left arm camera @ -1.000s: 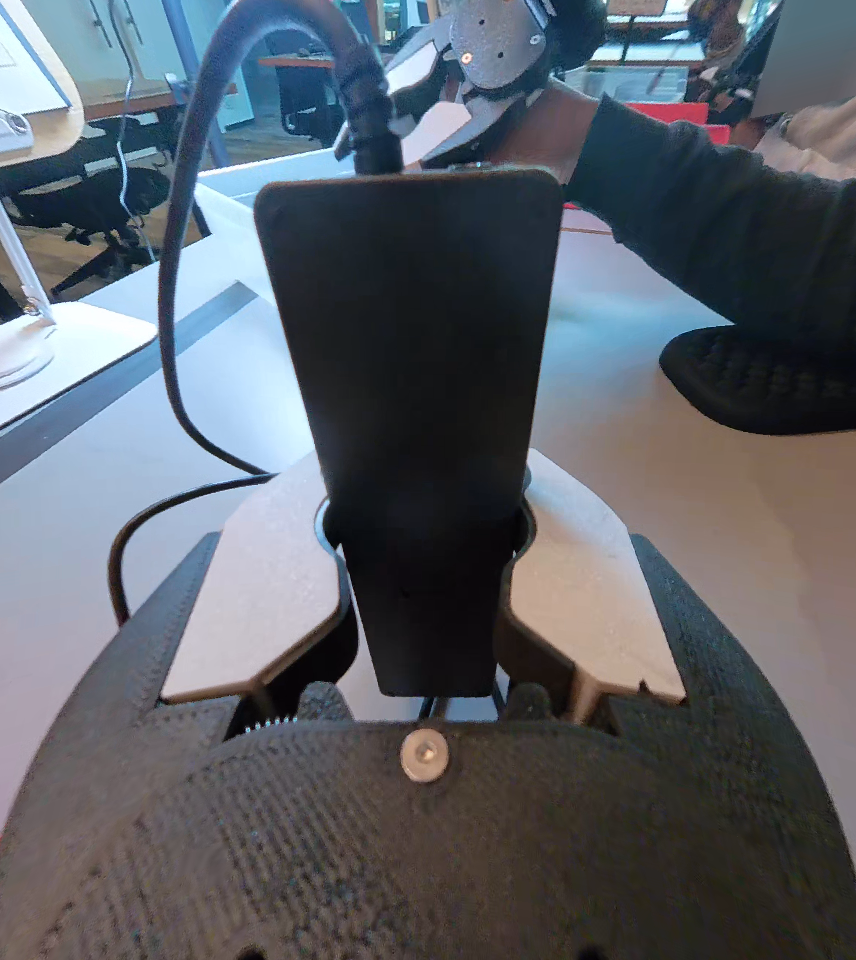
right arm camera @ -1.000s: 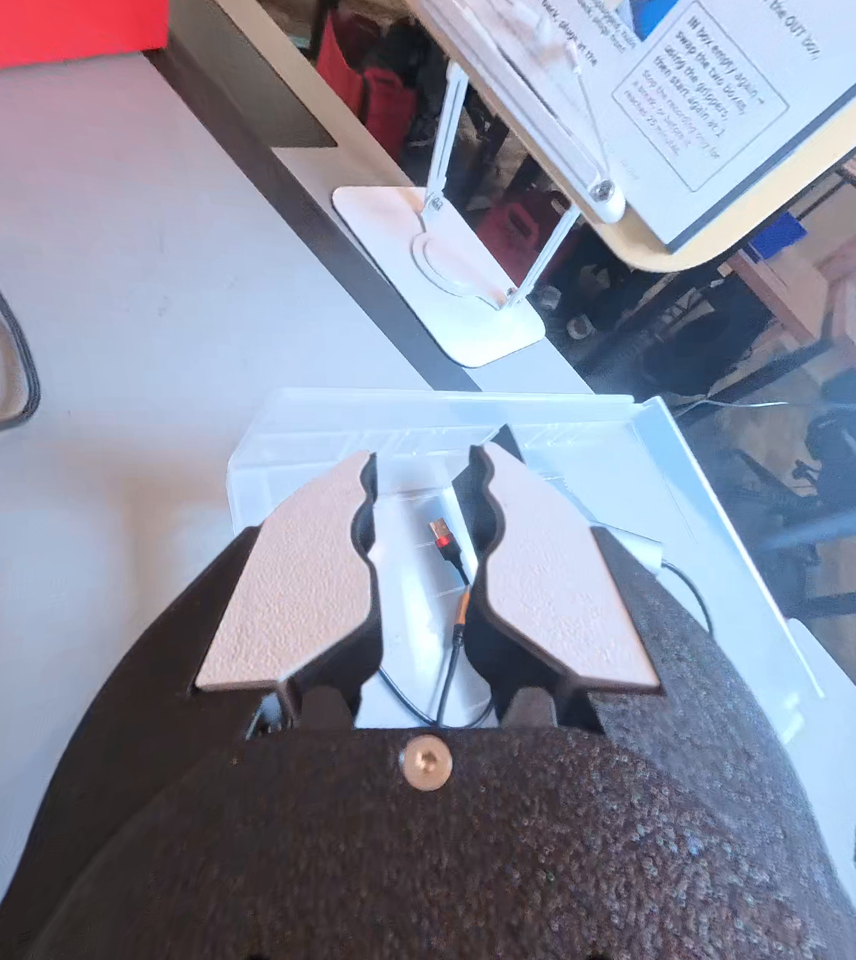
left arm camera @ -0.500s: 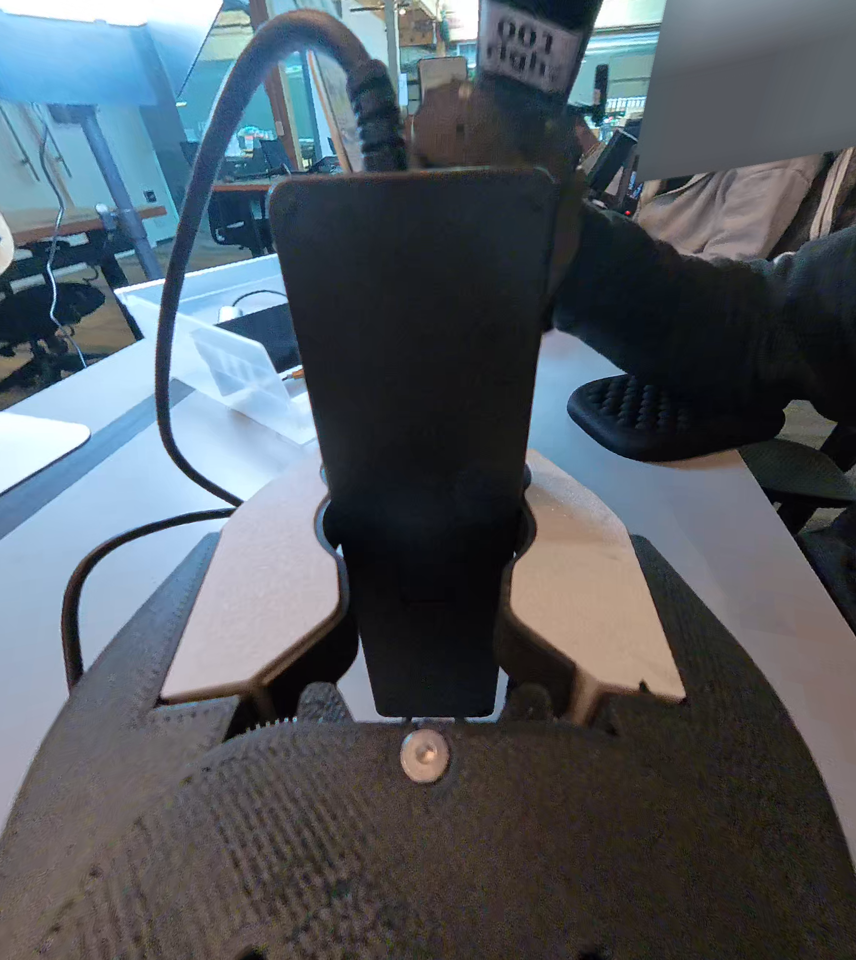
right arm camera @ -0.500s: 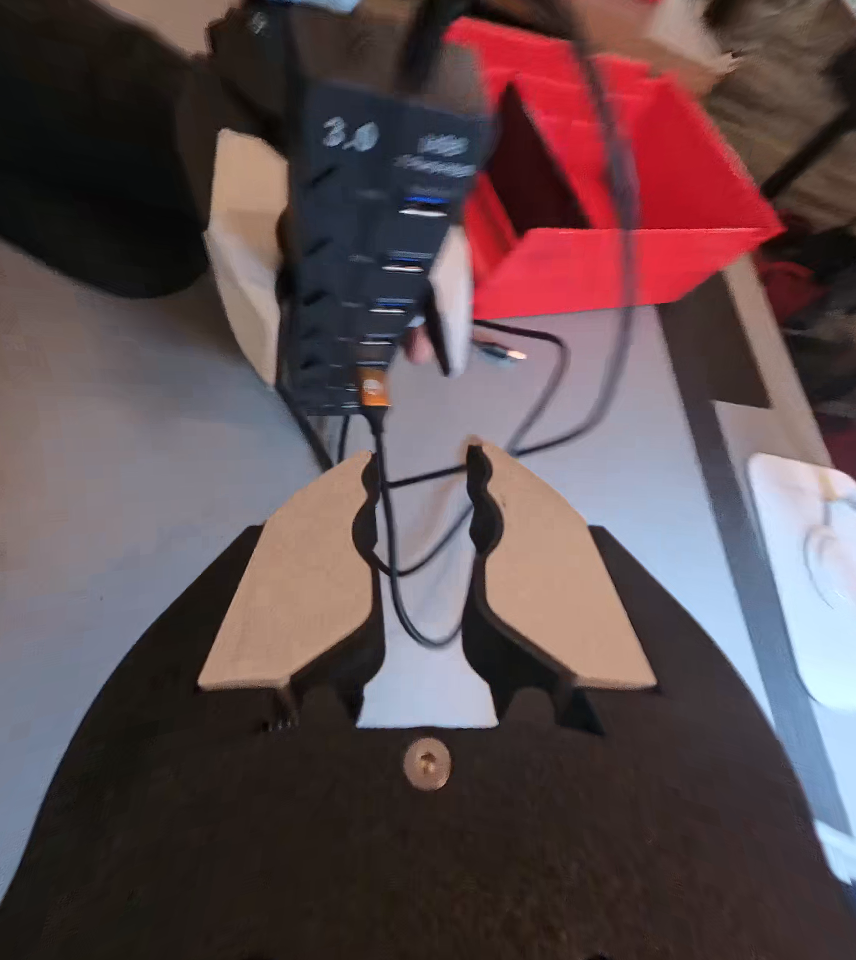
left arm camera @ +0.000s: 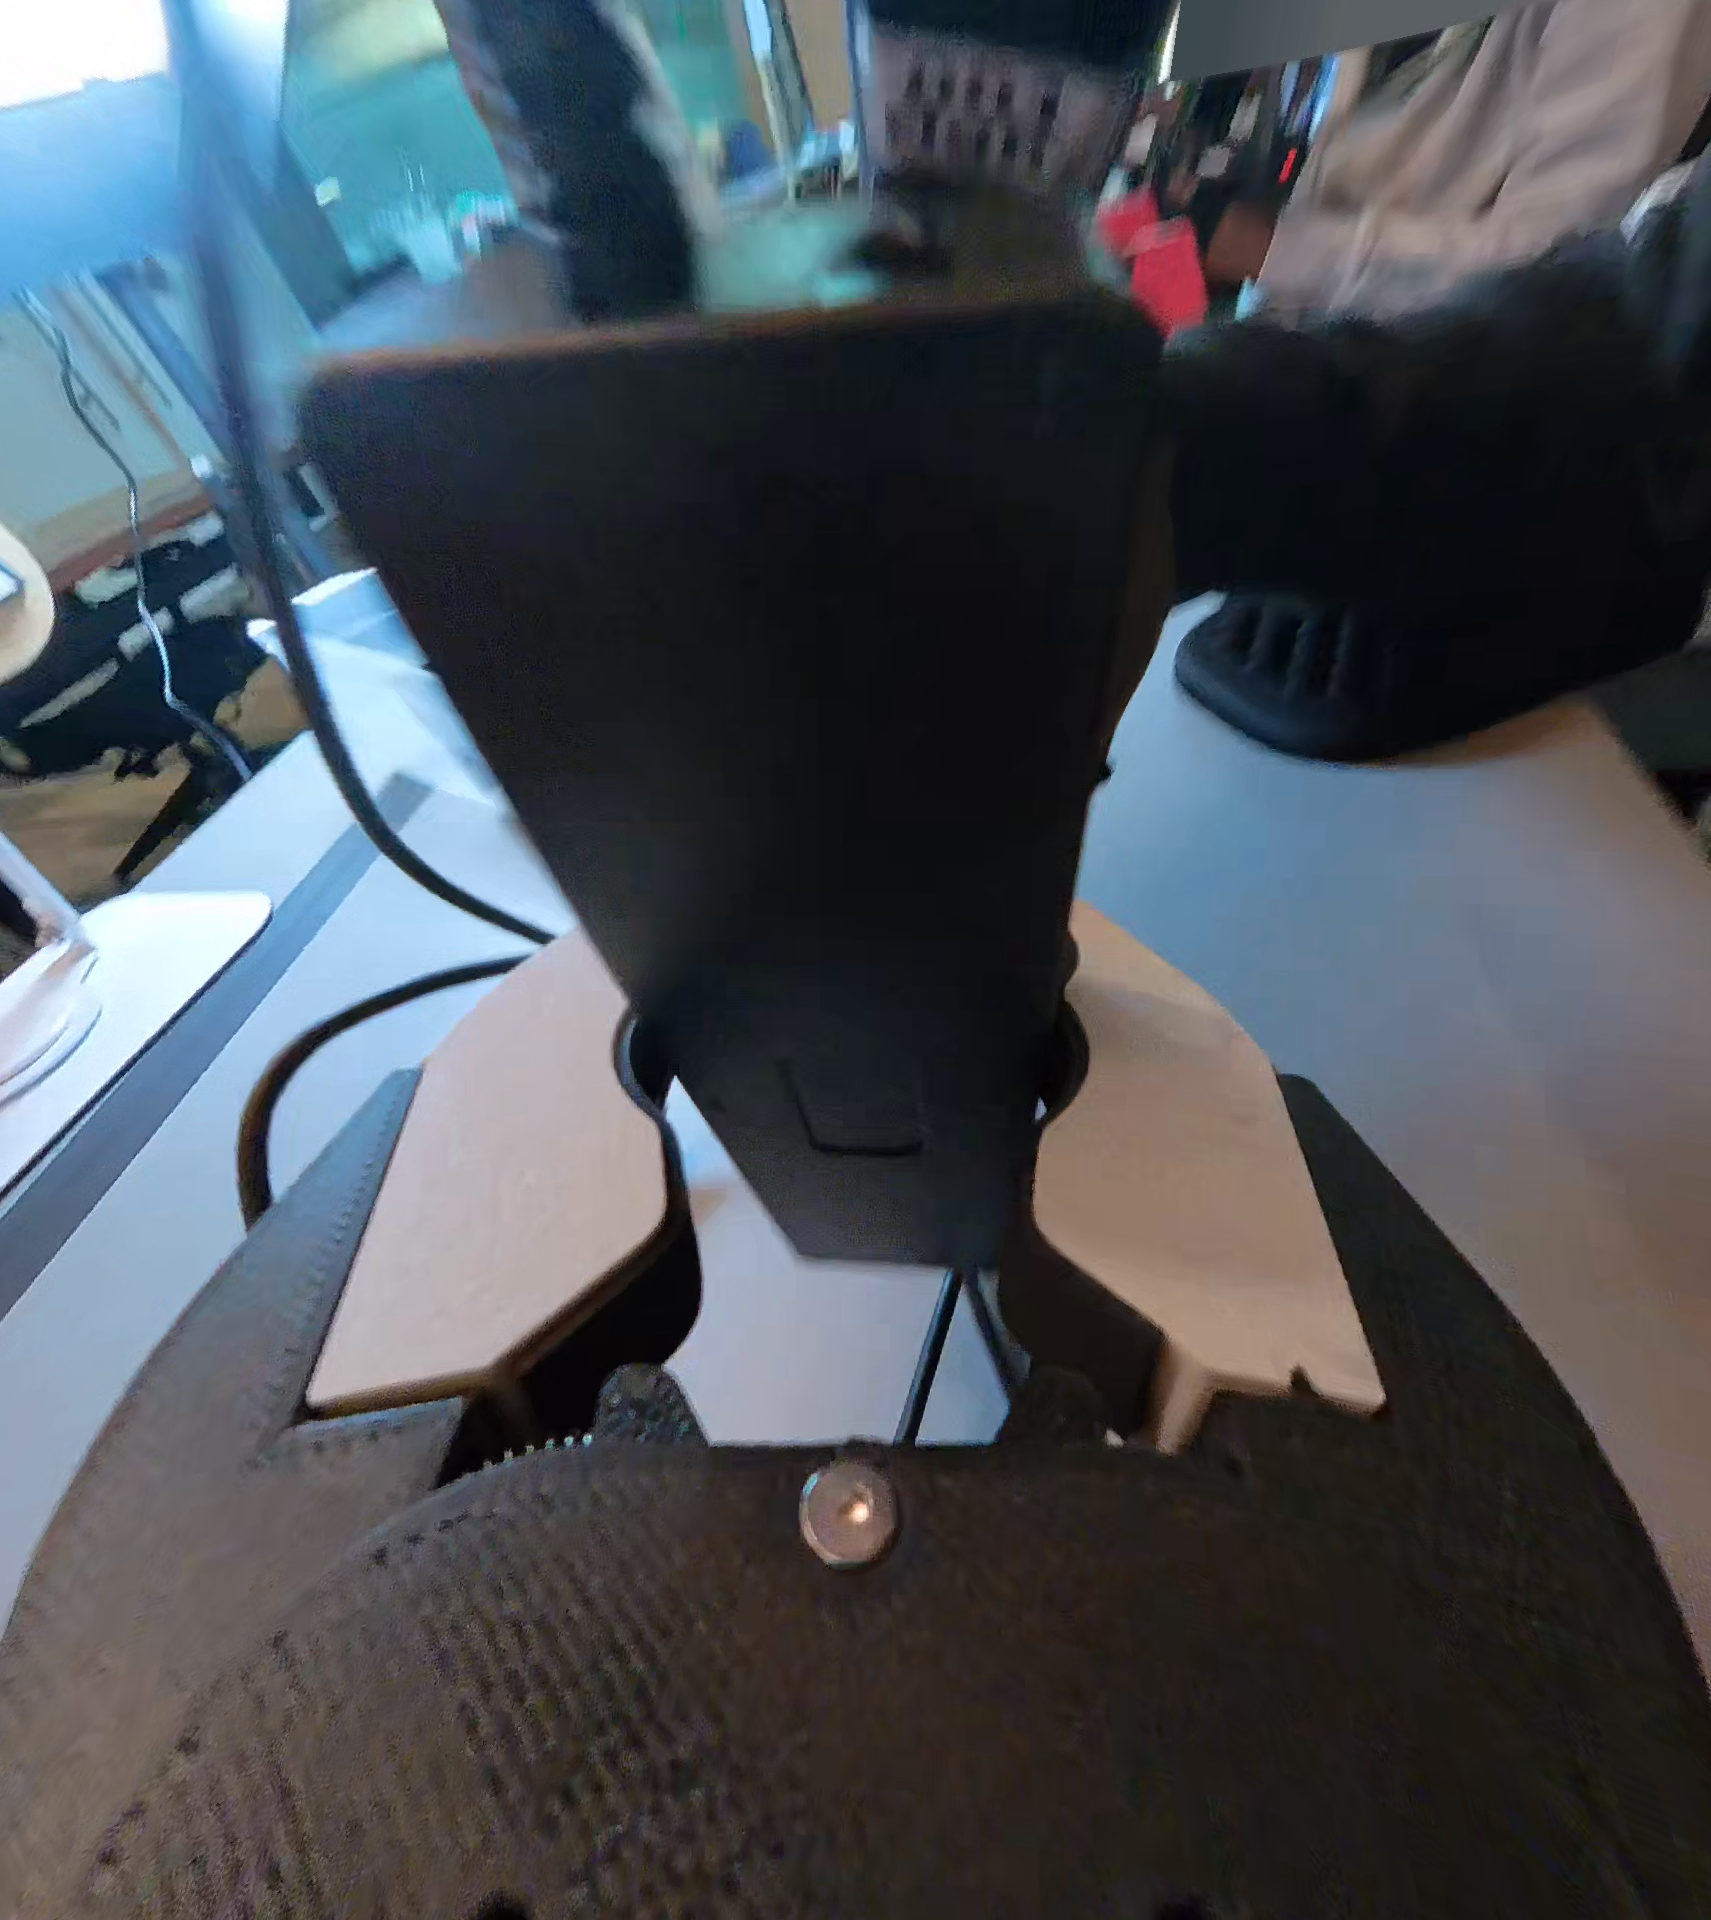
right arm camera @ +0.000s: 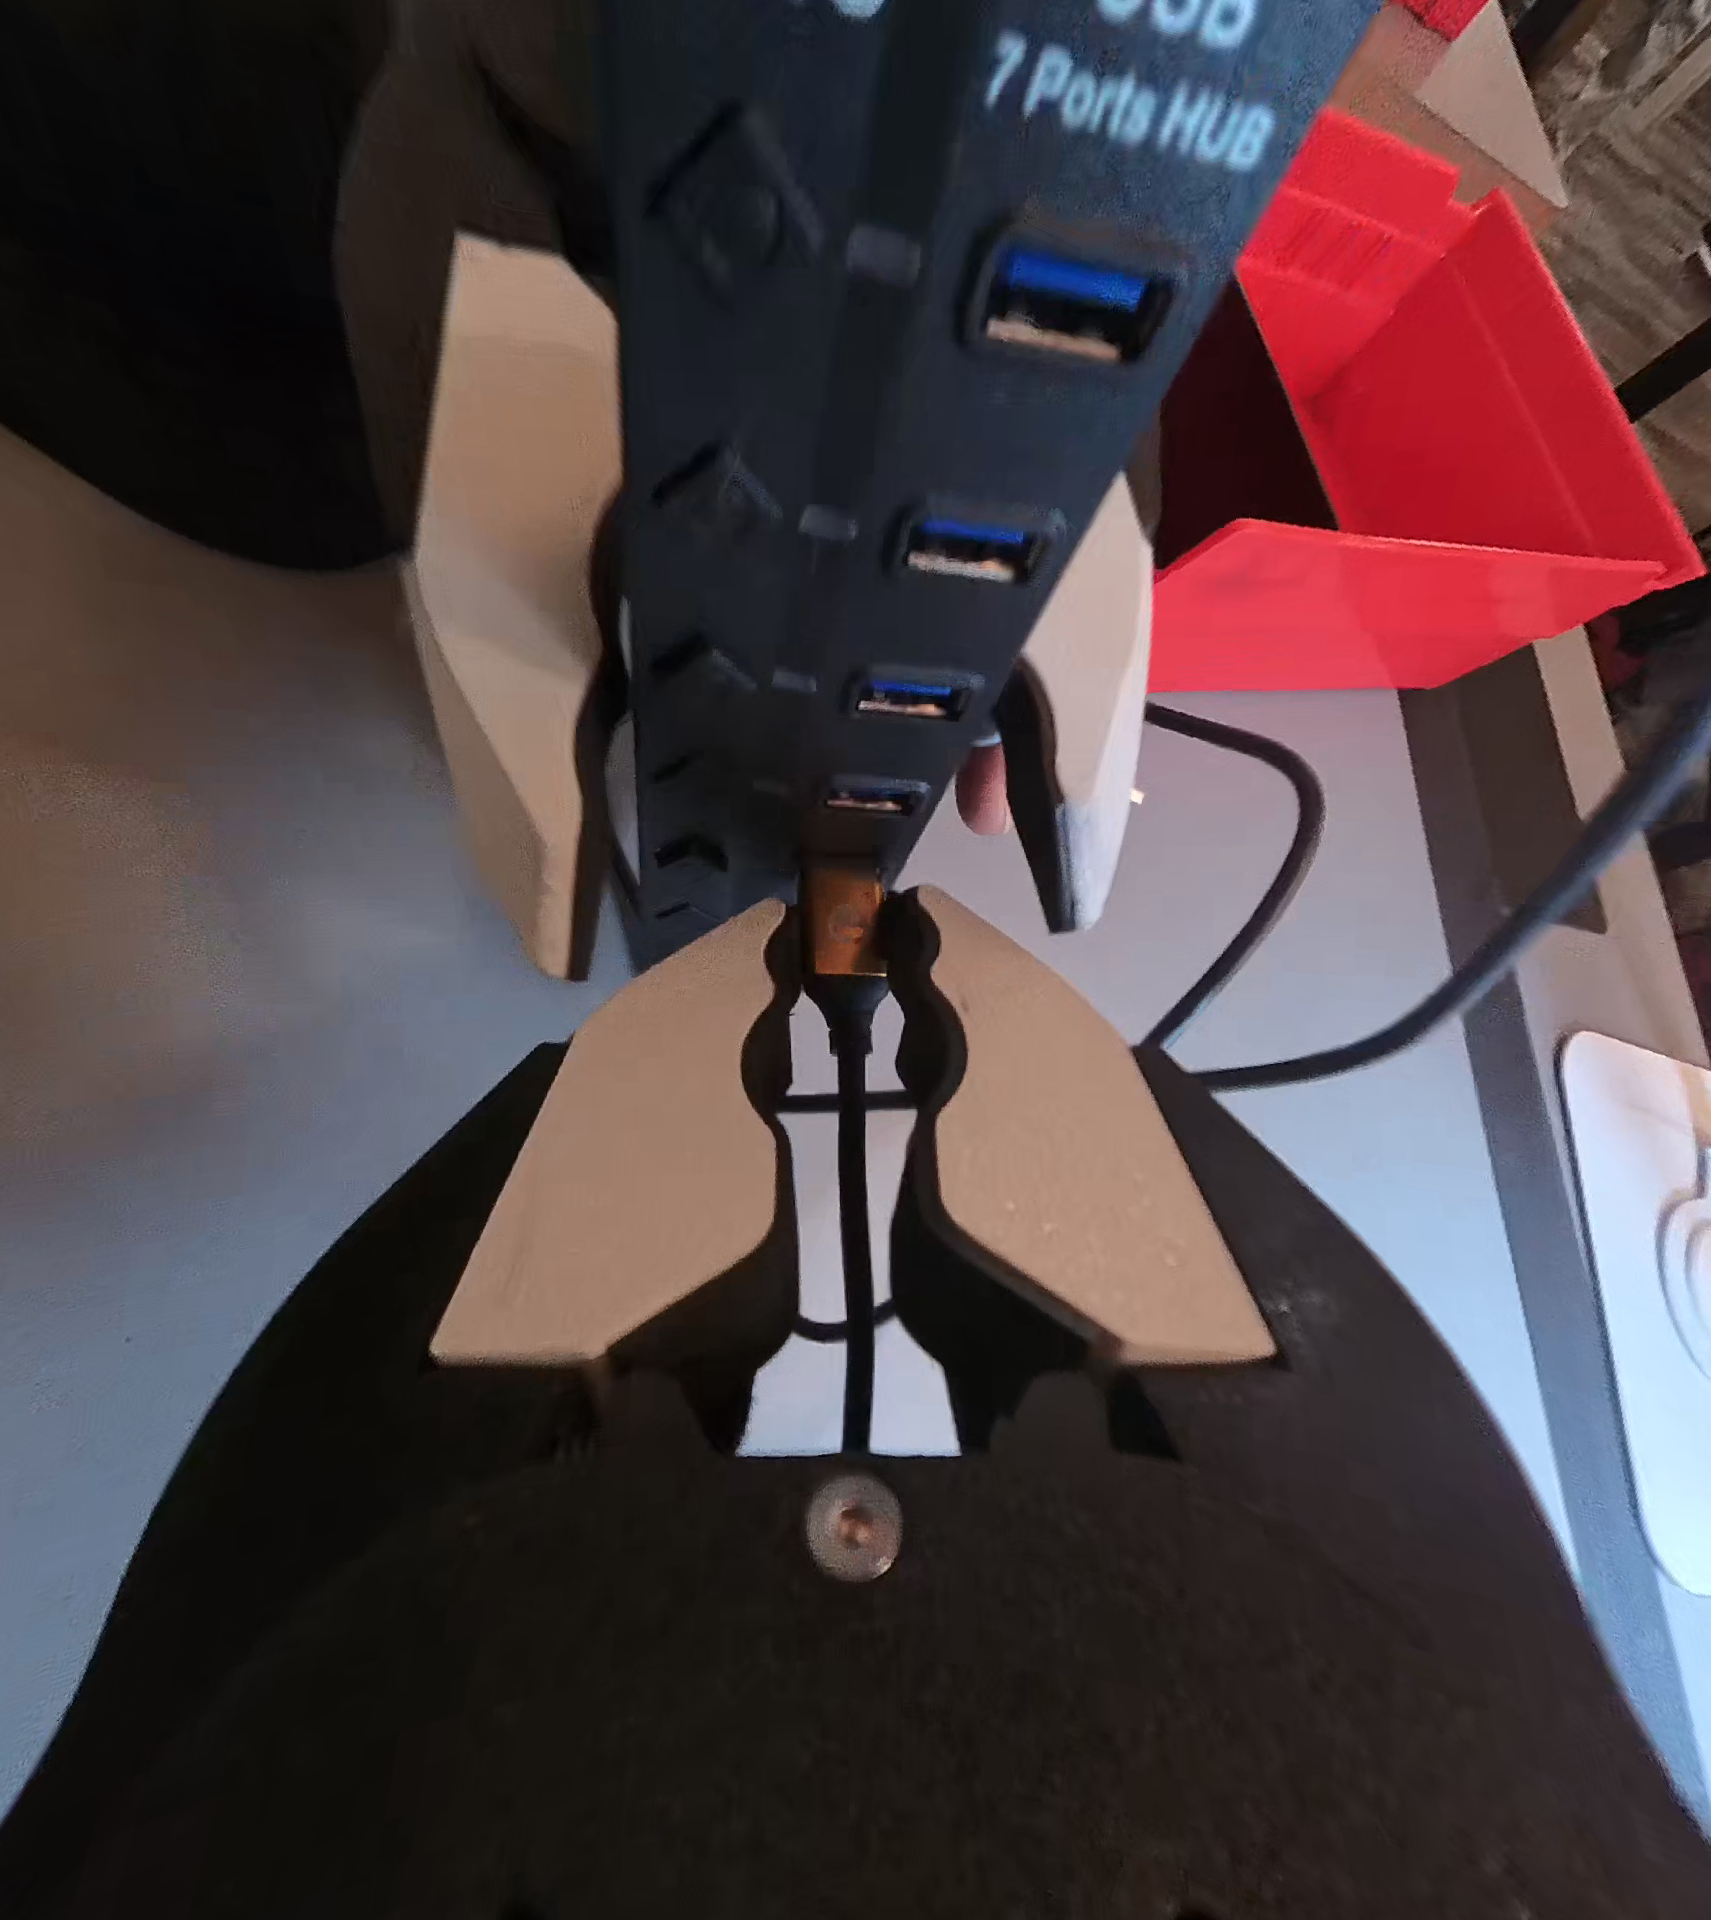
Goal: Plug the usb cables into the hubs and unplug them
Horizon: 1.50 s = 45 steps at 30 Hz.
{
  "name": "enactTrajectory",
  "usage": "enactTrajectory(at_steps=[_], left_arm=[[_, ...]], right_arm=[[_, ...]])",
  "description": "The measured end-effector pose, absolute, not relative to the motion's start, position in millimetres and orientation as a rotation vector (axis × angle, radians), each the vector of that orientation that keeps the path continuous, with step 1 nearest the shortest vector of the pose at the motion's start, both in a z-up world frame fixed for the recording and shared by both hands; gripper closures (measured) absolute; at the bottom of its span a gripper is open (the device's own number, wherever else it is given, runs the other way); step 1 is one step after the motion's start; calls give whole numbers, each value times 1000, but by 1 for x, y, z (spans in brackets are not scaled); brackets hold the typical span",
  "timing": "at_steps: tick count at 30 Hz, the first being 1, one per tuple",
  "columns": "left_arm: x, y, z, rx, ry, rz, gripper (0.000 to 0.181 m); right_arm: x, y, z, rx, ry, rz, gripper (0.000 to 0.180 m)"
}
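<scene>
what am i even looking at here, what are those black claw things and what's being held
Those claws are two hand-held grippers; a person holds one in each hand, and each carries a camera looking forward along its two tan fingers.

The left wrist view shows the left gripper shut on the lower end of a black USB hub, seen from its plain back and held up above the grey table.

The right wrist view looks at the same hub's front, with its row of blue ports. An orange USB plug sits in a lower port. The right gripper has its fingertips on either side of that plug; whether they already pinch it is hard to tell.

Farther back are a red bin, black cables lying on the table, and the white base of a stand.
</scene>
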State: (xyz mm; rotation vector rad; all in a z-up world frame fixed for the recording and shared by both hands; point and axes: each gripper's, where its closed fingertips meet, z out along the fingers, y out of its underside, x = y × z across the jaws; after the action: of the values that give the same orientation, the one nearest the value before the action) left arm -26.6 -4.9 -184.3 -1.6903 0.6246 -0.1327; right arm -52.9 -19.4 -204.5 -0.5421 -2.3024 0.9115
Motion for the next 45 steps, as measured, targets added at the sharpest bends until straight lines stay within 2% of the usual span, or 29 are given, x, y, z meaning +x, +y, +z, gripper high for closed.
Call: enactTrajectory(at_steps=[5,10,12,17,20,24,28,30,33,39,42,45], left_arm=[[-31,-1,-205,-1803,651,-86,114],[-66,2,-222,-1965,701,303,115],[-83,-3,-218,-1975,617,288,115],[-77,1,-197,-1867,493,136,115],[-73,4,-198,-1854,450,62,115],[-75,5,-202,-1856,414,16,116],[-67,5,-194,-1804,368,-130,116],[-64,4,-190,-1786,358,-179,116],[-61,1,-185,-1757,342,-255,116],[-44,-2,-179,-1706,343,-451,116],[-17,-13,-181,-1707,434,-694,116],[7,-30,-190,-1748,564,-896,116]], right_arm=[[-53,-14,-208,-508,-2301,839,164],[-58,17,-216,-548,-2315,675,164],[-56,42,-197,-611,-2256,700,164],[-44,130,-101,-737,-1865,749,164],[-28,185,-81,-809,-1703,685,163],[-24,238,-101,-946,-1643,633,164],[-36,271,-165,-1137,-1718,568,164],[-40,279,-184,-1198,-1739,505,151],[-44,264,-165,-1182,-1700,587,137],[-45,172,-111,-955,-1759,906,139],[-41,113,-103,-720,-1878,907,138],[-30,58,-107,-476,-2010,847,129]])
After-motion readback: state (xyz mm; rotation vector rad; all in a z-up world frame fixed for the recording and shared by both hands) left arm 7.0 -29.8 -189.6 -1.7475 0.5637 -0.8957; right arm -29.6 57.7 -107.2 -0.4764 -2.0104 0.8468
